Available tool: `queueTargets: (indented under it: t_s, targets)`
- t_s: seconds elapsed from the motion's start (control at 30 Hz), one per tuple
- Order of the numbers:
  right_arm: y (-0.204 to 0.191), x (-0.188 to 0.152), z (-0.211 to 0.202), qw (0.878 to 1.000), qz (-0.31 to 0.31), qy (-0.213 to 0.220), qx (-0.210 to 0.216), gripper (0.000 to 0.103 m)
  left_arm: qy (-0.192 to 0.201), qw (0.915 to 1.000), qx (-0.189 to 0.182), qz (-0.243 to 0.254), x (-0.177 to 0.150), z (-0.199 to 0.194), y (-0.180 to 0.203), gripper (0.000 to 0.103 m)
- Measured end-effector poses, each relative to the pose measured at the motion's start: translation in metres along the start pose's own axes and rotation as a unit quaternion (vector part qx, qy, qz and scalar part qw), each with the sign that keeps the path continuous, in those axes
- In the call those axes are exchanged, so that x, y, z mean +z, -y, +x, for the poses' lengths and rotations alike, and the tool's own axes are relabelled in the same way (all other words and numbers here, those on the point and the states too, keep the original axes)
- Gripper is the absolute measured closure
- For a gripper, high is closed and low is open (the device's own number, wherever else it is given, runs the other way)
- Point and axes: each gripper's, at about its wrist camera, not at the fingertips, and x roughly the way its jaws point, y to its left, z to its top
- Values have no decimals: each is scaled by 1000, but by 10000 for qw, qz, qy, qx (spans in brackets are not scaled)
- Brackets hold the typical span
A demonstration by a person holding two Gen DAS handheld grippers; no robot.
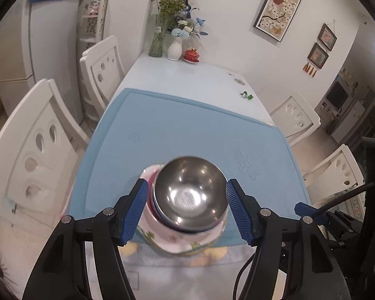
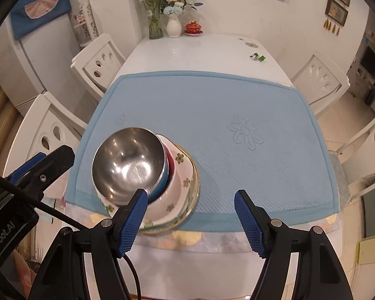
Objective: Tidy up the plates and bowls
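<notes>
Our left gripper (image 1: 186,208) straddles the steel bowl (image 1: 190,191), jaws apart; our right gripper (image 2: 191,217), also spread, reveals the gold-rimmed plate (image 2: 191,195) beneath.

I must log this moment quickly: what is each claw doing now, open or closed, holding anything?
Left claw: open, straddling the steel bowl atop the stack, gripping nothing.
Right claw: open, empty, beside the stack.

Premises: domestic dining area. A white dining table (image 2: 187,50) carries a blue mat (image 2: 212,115), with white cut-out chairs (image 2: 97,60) on both sides. Flower vases (image 2: 173,26) stand at the far end; framed pictures (image 1: 280,7) hang on the wall; a refrigerator (image 1: 15,50) stands to the left.
</notes>
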Motion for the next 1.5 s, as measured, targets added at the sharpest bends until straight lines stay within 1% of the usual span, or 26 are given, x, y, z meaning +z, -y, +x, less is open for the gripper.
queueTargets:
  t_s: [0.1,0.27,0.4,0.57,0.73,0.8,0.83,0.87,1.0,1.07,1.2,1.3,1.37,1.5]
  targets:
    - [-6,6,10,10000,68,-43,-54,33,-49,10000,-30,56,6,10,-7,40]
    - [-14,7,22,9995,226,-178,-84,33,-181,9997,-110,135,9,21,-18,40]
    - [-14,10,22,9992,313,-178,-201,33,-209,9995,-226,117,13,24,-23,40]
    - [-15,13,20,9989,290,-132,-338,33,-271,9989,-307,242,17,28,-21,40]
    - [-10,15,21,9989,280,-149,-342,33,-138,9988,-119,449,19,28,-12,40]
    - [-8,17,21,9989,289,-161,-337,33,-87,9989,-1,463,19,27,-10,37]
    - [-6,16,21,9989,315,-155,-325,33,-67,9990,33,447,19,26,-10,29]
    - [-6,16,20,9988,337,-139,-313,33,-46,9991,25,432,19,25,-10,25]
    - [-4,12,23,9987,325,-209,-319,33,-64,9995,88,311,18,26,-13,24]
    - [-1,9,25,9986,389,-246,-248,33,-91,9996,76,261,15,26,-15,24]
    - [1,6,25,9985,454,-259,-172,33,-55,9995,201,256,10,22,-15,22]
    - [-1,3,23,9988,420,-231,-126,33,130,9989,347,290,7,16,-15,13]
    - [-3,2,24,9990,380,-237,-95,33,264,9981,451,333,6,11,-14,5]
    - [-5,1,24,9990,358,-263,-33,33,388,9970,548,392,6,6,-14,3]
